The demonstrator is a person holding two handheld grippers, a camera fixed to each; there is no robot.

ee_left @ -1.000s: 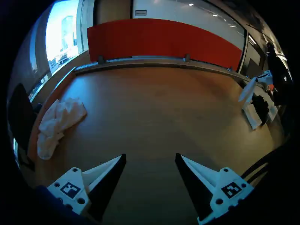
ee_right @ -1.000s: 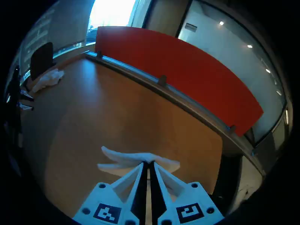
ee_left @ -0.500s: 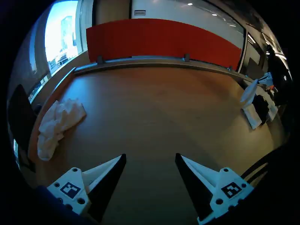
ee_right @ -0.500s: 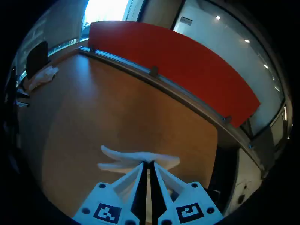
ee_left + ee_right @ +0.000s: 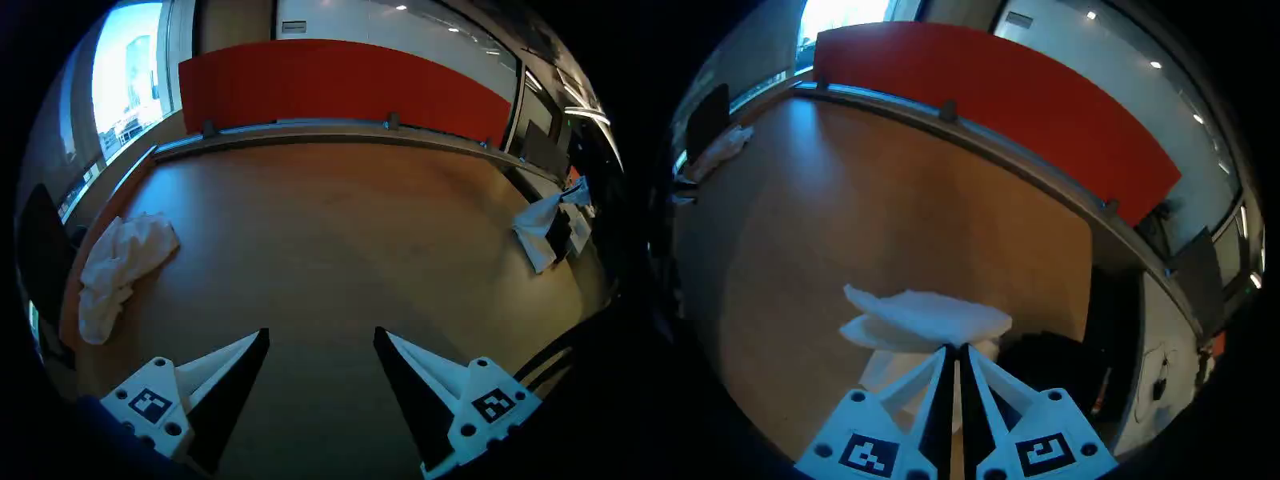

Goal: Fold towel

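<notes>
Wood-toned table top (image 5: 336, 216) spreads across the left gripper view. The left gripper (image 5: 320, 336) sits at 6 o'clock with its two white fingers well apart and bare table showing between them; they grip nothing. At 9 o'clock a crumpled towel (image 5: 120, 268) lies in a loose white heap near the table's edge, with a dark chair (image 5: 40, 248) just beyond it. At 3 o'clock, by the opposite edge, a white towel (image 5: 538, 230) stands lifted, drooping from a raised corner; what holds it there is too small and dark to make out. A red partition (image 5: 344, 84) runs along the far side of the table at 12 o'clock, and a bright window (image 5: 128, 80) shows at 10 o'clock.

Seen from the right gripper view, the right gripper (image 5: 958, 352) is at 6 o'clock with its fingers pressed together, clamped on the towel (image 5: 924, 318). The cloth bunches into a pale fold just ahead of the tips, and more of it hangs below toward 7 o'clock. It is held over the table (image 5: 880, 208) close to the edge, where the wood gives way to dark floor at 4 o'clock. The crumpled towel (image 5: 720, 148) lies far off at 10 o'clock, well apart from the held one, beside the chair (image 5: 708, 120). The partition (image 5: 1000, 88) sweeps from 12 to 2 o'clock.
</notes>
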